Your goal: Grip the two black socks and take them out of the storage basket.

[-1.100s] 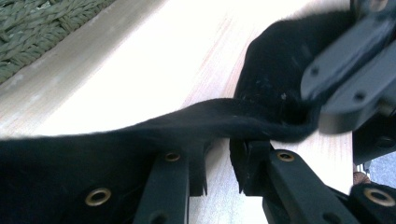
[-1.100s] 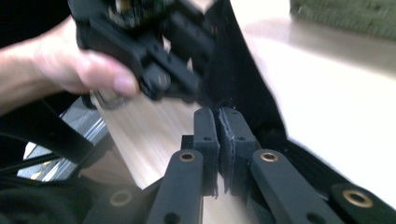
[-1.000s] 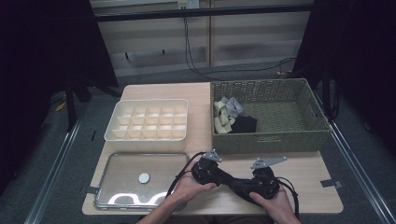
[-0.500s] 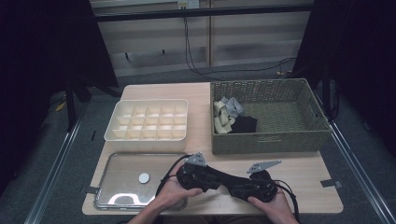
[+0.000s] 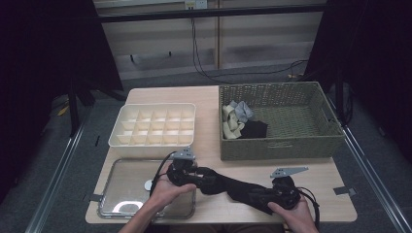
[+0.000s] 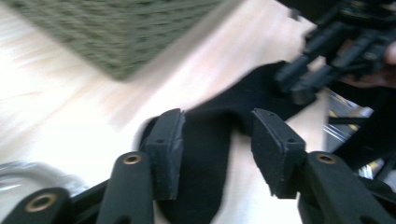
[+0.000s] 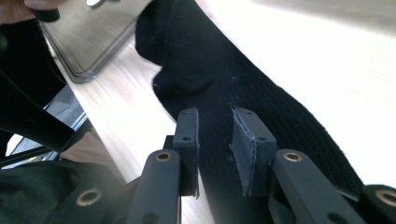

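Black sock [image 5: 233,187], laid flat near the table [image 5: 316,167] edge for straightening: left gripper [image 6: 217,140] and right gripper [image 7: 215,135] jaws just opening, straddling it, neither gripping.

The high view looks forward and down over the whole tabletop [image 5: 214,102] from the person's side. Each gripper view rides close above the wood, looking along its own tongs; both share the black sock [image 6: 205,154] with the high view
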A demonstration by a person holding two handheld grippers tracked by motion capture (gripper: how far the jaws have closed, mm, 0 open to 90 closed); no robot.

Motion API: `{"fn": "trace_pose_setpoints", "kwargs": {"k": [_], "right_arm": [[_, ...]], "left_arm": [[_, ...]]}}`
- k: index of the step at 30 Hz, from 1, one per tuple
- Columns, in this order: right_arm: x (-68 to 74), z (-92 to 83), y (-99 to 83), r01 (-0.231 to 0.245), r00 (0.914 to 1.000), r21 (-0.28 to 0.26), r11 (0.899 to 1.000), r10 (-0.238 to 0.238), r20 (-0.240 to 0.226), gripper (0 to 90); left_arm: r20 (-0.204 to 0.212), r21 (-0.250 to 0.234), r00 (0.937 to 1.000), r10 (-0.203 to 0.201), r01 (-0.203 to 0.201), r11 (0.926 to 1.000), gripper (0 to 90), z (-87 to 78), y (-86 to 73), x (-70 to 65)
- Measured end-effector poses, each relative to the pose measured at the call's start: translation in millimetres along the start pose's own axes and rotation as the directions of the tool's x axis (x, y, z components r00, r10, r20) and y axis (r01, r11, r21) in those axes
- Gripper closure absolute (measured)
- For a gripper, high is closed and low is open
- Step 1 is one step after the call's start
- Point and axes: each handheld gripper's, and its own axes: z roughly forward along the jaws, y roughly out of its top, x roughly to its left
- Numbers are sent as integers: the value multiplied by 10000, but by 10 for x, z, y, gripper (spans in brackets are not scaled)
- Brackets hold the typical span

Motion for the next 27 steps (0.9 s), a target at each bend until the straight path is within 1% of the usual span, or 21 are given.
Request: {"fn": "trace_pose_setpoints", "kwargs": {"k": [2, 3, 5, 6, 7, 8, 9, 10, 12, 13, 14, 15, 17, 18, 20, 21, 22, 23, 24, 25, 27], "right_arm": [[-17, 25, 1, -107, 9999, 194, 9998, 104, 137, 720], [-33, 33, 2, -186, 9996, 212, 9996, 182, 202, 720], [-52, 38, 5, -215, 9993, 265, 9994, 207, 306, 719], [-61, 37, 4, -287, 9990, 277, 9992, 277, 362, 717], [-70, 38, 2, -295, 9989, 289, 9991, 284, 381, 717], [-83, 36, -2, -331, 9987, 283, 9991, 320, 394, 717], [-93, 33, -1, -324, 9987, 270, 9991, 313, 402, 714], [-98, 30, -1, -353, 9986, 265, 9990, 342, 413, 713], [-105, 28, -1, -385, 9983, 245, 9990, 374, 439, 713], [-107, 27, -1, -377, 9984, 251, 9990, 365, 433, 713], [-112, 26, 0, -346, 9984, 240, 9991, 335, 445, 713], [-114, 23, 0, -392, 9982, 243, 9989, 380, 471, 714], [-132, 15, 7, -449, 9975, 266, 9986, 434, 551, 718], [-142, 10, 12, -427, 9972, 242, 9988, 411, 629, 718], [-160, -1, 20, -432, 9965, 252, 9987, 413, 723, 719], [-162, -6, 24, -442, 9962, 289, 9986, 419, 760, 719], [-165, -12, 28, -380, 9953, 297, 9988, 351, 907, 719], [-166, -15, 32, -381, 9947, 313, 9988, 349, 966, 721], [-167, -15, 37, -430, 9941, 339, 9985, 394, 1011, 730], [-166, -13, 39, -420, 9937, 356, 9985, 381, 1056, 728], [-153, -15, 51, -466, 9933, 404, 9981, 420, 1075, 699]], "left_arm": [[-69, 277, 9999, -116, 118, 9995, 490, 41, -16, 87], [-304, 447, 9994, -178, 191, 9988, 476, 68, -30, 117], [-418, 640, 9989, -217, 244, 9977, 464, 126, -55, 149], [-560, 769, 9983, -171, 214, 9968, 464, 135, -56, 156], [-486, 777, 9986, -194, 231, 9967, 469, 155, -60, 169], [-457, 752, 9987, -236, 270, 9968, 488, 173, -61, 177], [-502, 936, 9985, -231, 278, 9952, 509, 181, -59, 188], [-449, 961, 9986, -266, 308, 9949, 562, 194, -65, 196], [-207, 991, 9994, -285, 304, 9946, 699, 224, -80, 206], [48, 967, 9998, -198, 192, 9951, 757, 237, -84, 188], [-23, 1045, 10000, -44, 46, 9945, 825, 237, -81, 170], [90, 1002, 10000, 17, -26, 9950, 860, 236, -74, 149], [-15, 801, 9997, 238, -236, 9965, 871, 200, -46, 116], [-46, 605, 9996, 291, -288, 9978, 872, 181, -30, 104], [-238, 521, 9983, 537, -524, 9973, 872, 129, 11, 80], [-254, 423, 9975, 654, -643, 9970, 872, 107, 41, 59], [-262, 392, 9961, 840, -829, 9958, 872, 85, 75, 37], [-284, 227, 9941, 1045, -1039, 9943, 872, 68, 112, 0], [-301, 281, 9920, 1227, -1218, 9922, 871, 56, 138, -23], [-341, 223, 9885, 1471, -1464, 9890, 871, 46, 177, -68], [-225, 139, 9863, 1634, -1631, 9865, 870, 37, 214, -118]]}}
